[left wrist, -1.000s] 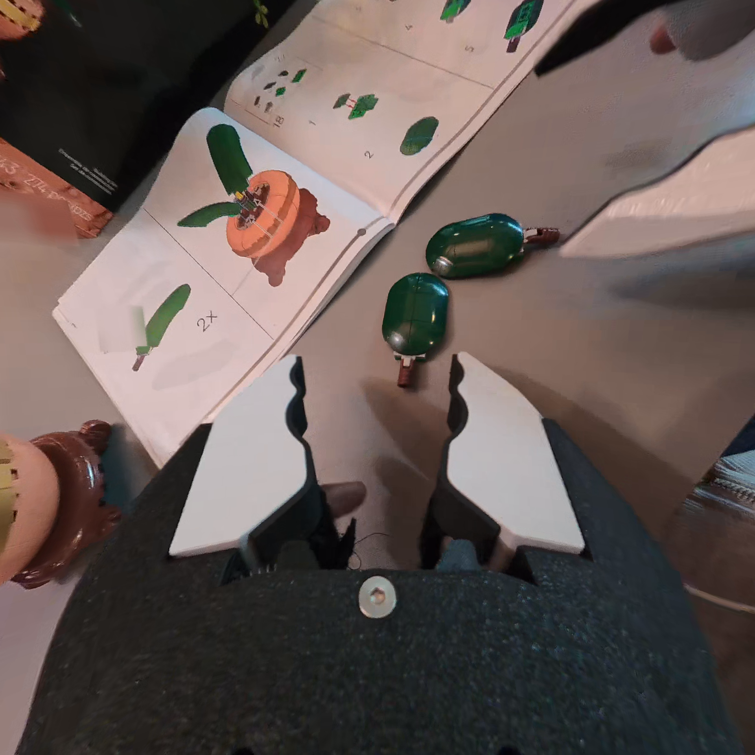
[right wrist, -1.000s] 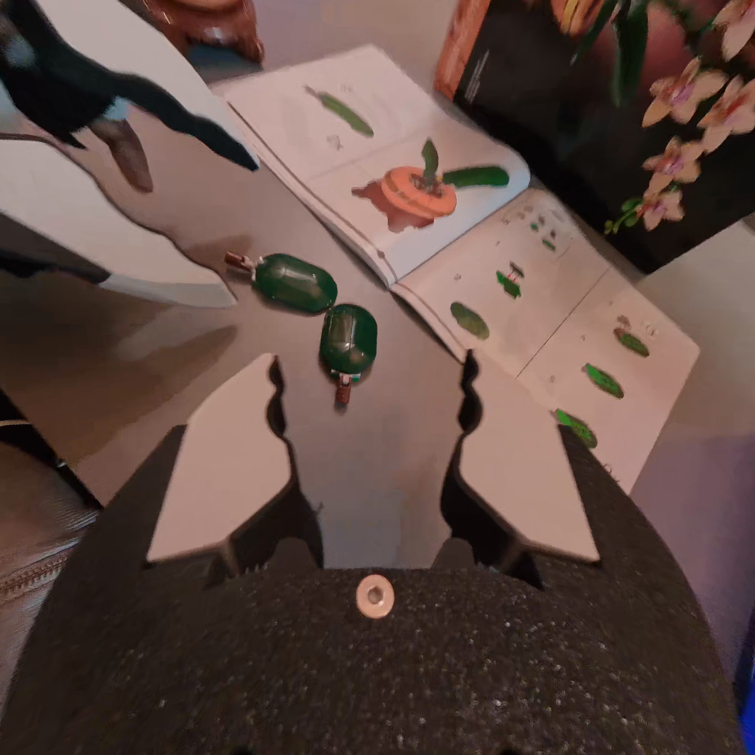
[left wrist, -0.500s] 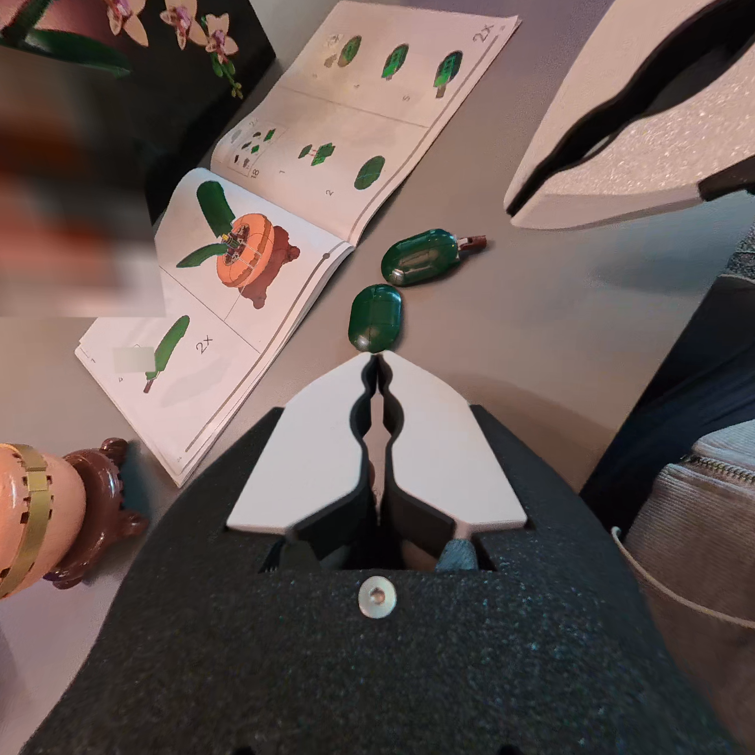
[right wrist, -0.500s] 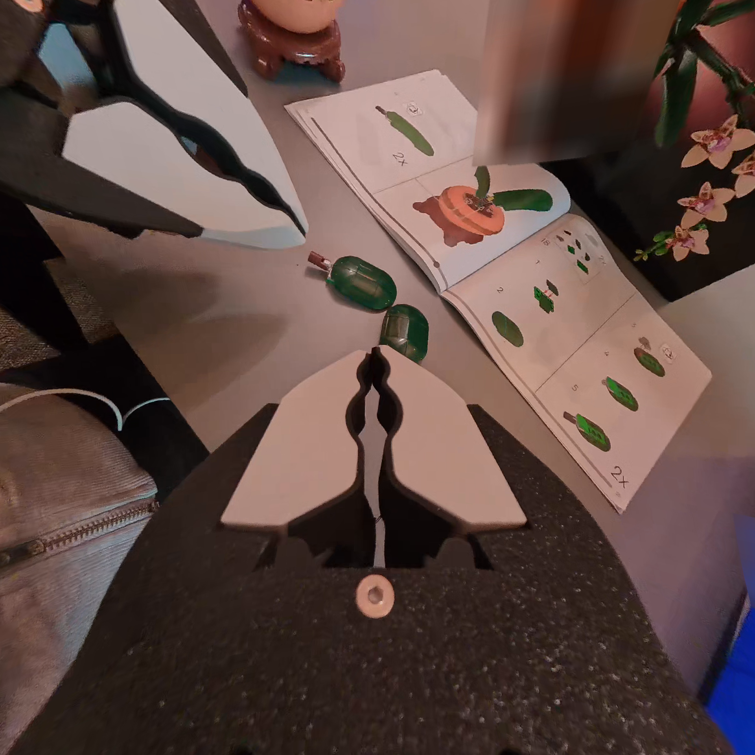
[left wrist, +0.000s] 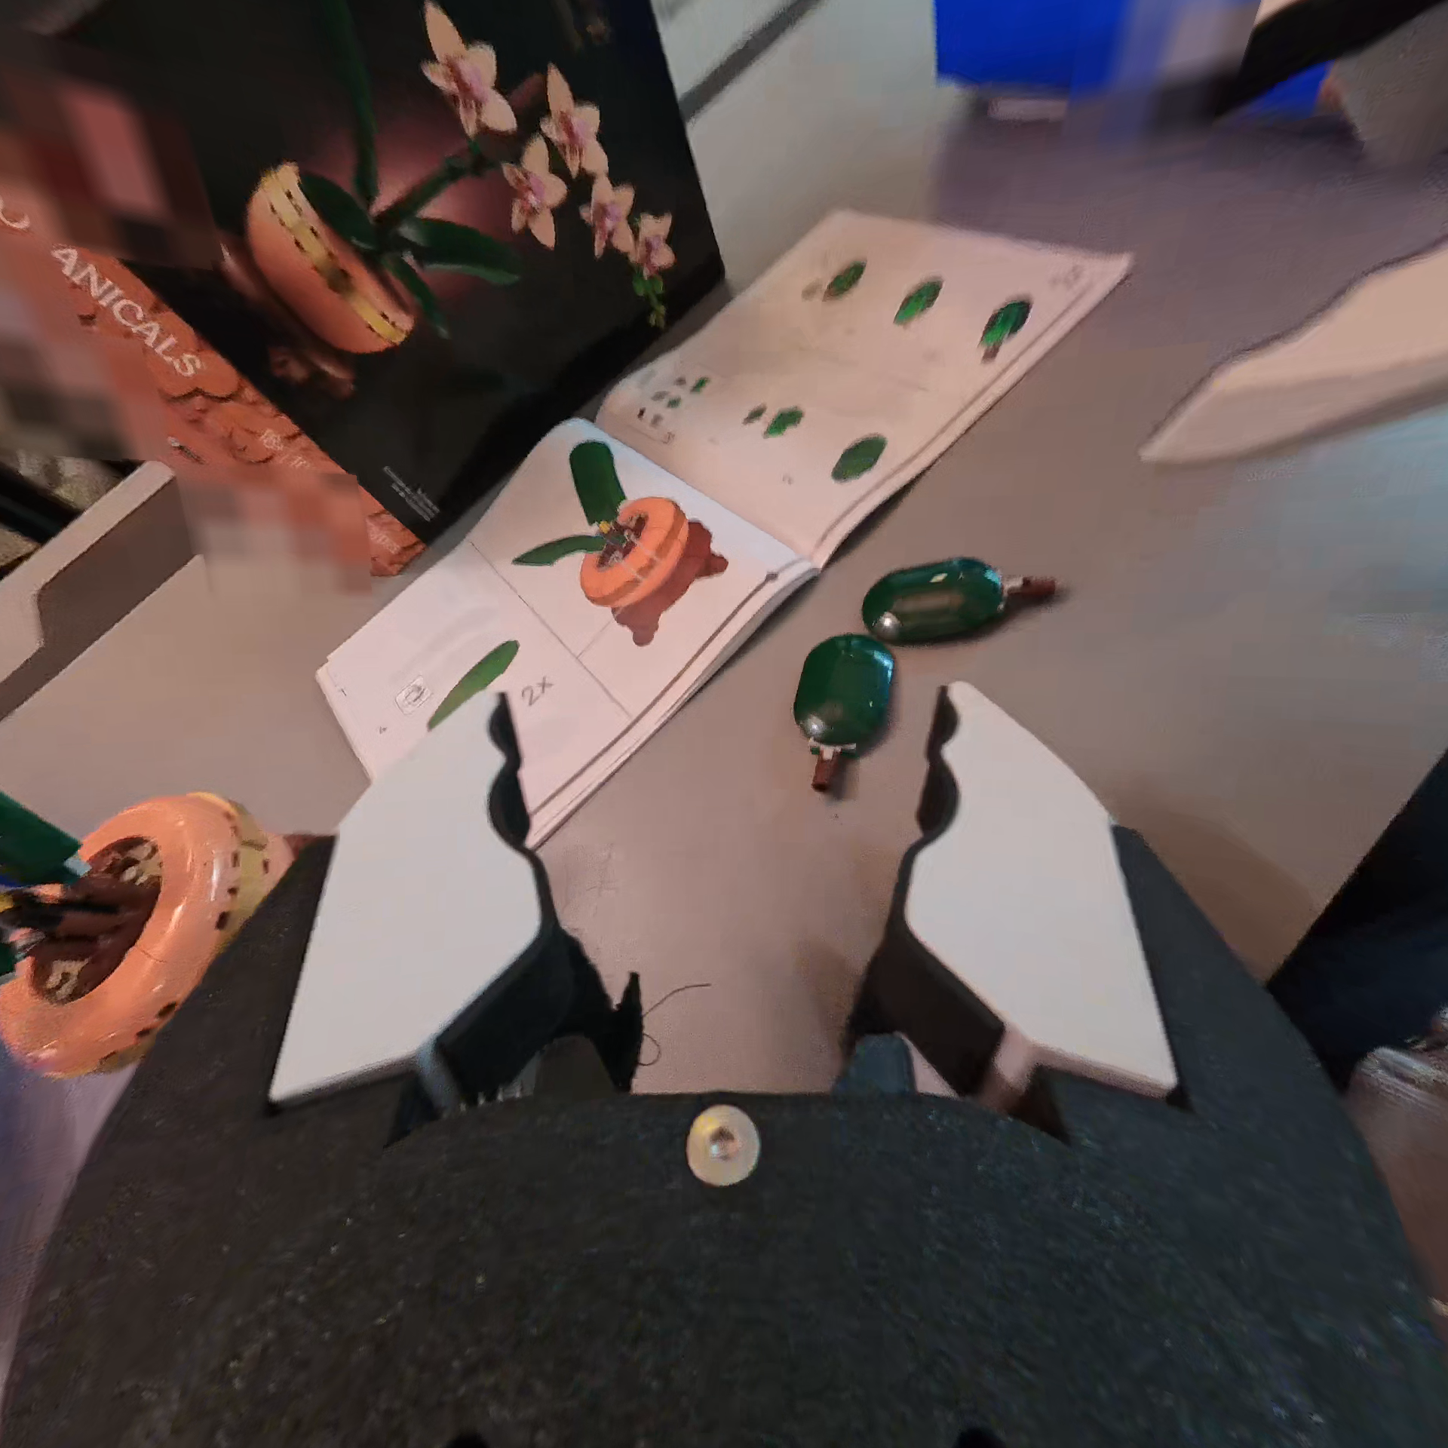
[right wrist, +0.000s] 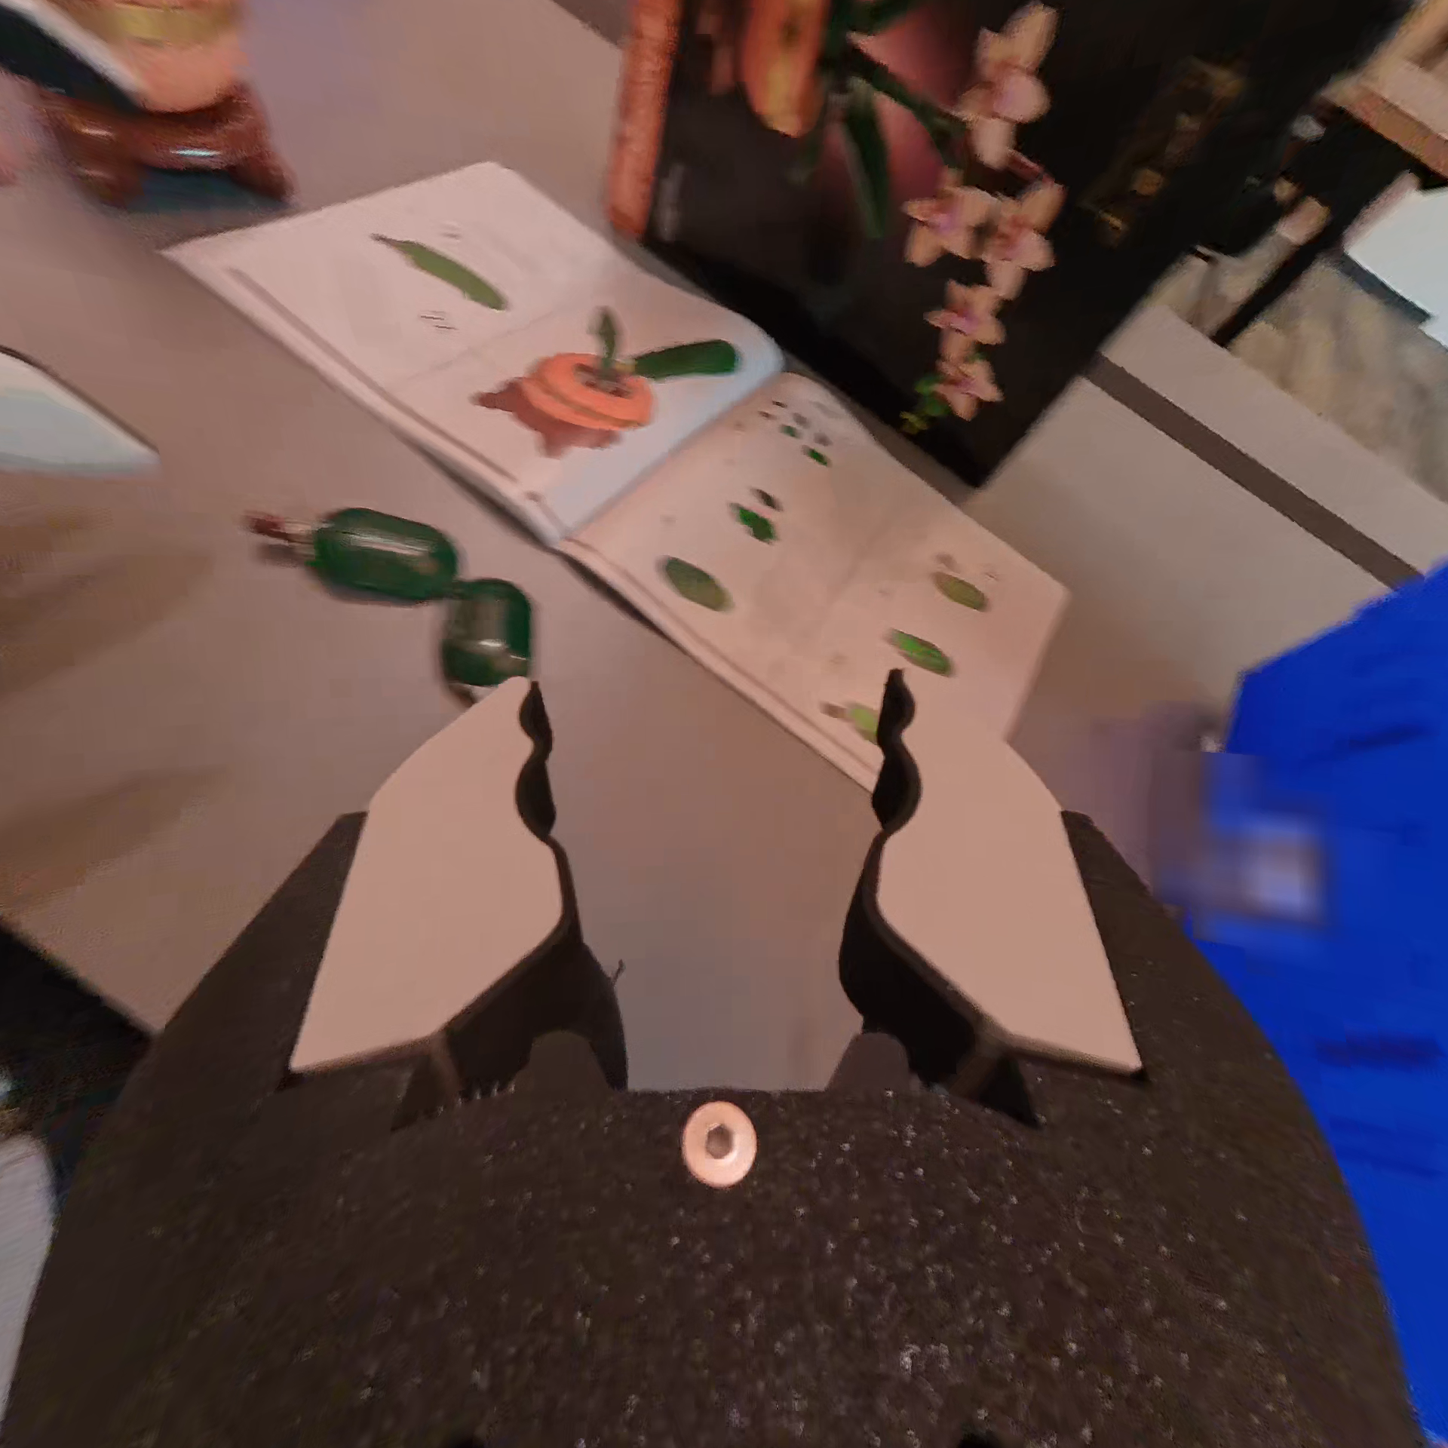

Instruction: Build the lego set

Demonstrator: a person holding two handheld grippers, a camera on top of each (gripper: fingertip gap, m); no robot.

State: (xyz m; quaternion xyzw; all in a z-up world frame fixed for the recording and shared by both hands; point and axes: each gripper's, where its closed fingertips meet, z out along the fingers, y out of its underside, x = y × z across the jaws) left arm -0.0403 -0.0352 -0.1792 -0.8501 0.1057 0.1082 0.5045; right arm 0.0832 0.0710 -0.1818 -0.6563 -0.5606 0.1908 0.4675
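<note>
Two glossy dark-green leaves (left wrist: 842,697) (left wrist: 932,599) with brown stems, beside white booklet (left wrist: 627,580). Behind booklet: black box (left wrist: 439,235), pale-pink orchid print. Peach pot (left wrist: 117,932), tan bands. Grey desk (left wrist: 1097,705).

Grey tabletop (left wrist: 1175,705) under soft indoor light, matte, w/ faint shadows.
Far right: blurred blue object (right wrist: 1348,862) past table edge. Far side: grey ledge w/ dark stripe (right wrist: 1254,470); pale floor beyond, details too blurred to tell.

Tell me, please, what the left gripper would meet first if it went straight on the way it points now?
Probably bare table, since the open left gripper points down at it. Farther along lie the instruction booklet and the nearer green leaf, though depth is unclear.
</note>
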